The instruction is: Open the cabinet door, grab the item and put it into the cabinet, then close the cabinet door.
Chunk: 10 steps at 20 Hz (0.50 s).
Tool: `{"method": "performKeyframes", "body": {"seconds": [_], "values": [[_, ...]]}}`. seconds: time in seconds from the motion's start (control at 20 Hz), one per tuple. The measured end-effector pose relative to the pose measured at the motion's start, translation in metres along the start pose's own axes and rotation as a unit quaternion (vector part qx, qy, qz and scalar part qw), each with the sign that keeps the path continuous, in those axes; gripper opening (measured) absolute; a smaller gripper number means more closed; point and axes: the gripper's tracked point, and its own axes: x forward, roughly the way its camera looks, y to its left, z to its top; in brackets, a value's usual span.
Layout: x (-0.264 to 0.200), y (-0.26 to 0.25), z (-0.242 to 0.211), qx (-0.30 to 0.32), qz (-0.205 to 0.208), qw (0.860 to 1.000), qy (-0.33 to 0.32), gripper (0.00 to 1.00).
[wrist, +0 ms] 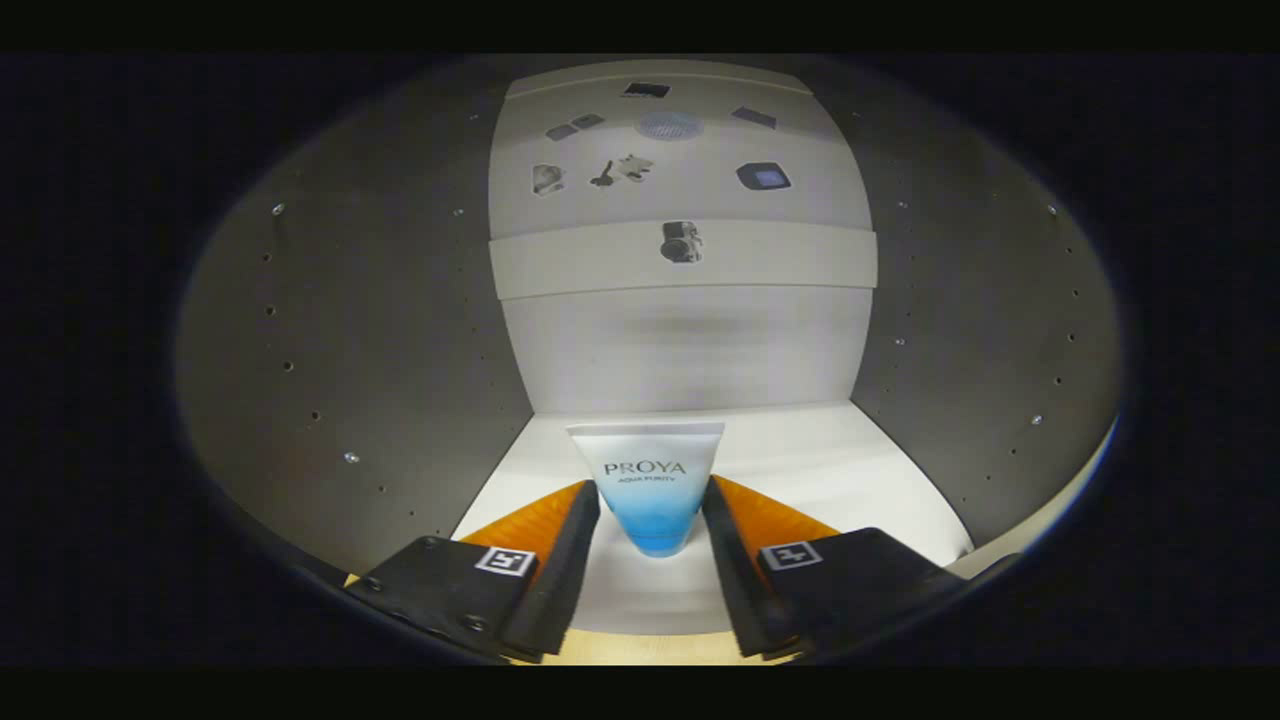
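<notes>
Gripper view gave us the hand-held gripper at the lower centre of the frame, its fingers standing on either side of a tube. Whether both pressed on the tube we could not tell. That white-and-blue tube stood cap-down on the cabinet floor, between the fingertips. Beyond it, toward the middle of the frame, rose the pale back panel, flanked by grey side walls dotted with peg holes.
</notes>
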Motion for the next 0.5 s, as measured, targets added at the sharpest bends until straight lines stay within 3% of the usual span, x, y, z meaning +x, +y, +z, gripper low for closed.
{"method": "performKeyframes", "body": {"seconds": [0.05, 0.15, 0.5], "values": [[-0.002, -0.001, 0.001, -0.001, -0.002, 1.000, -0.003, 0.82], [-0.008, 0.000, 0.004, -0.002, -0.001, 1.000, -0.009, 0.97], [-0.076, 0.016, 0.034, -0.020, 0.019, 0.998, -0.063, 0.98]]}}
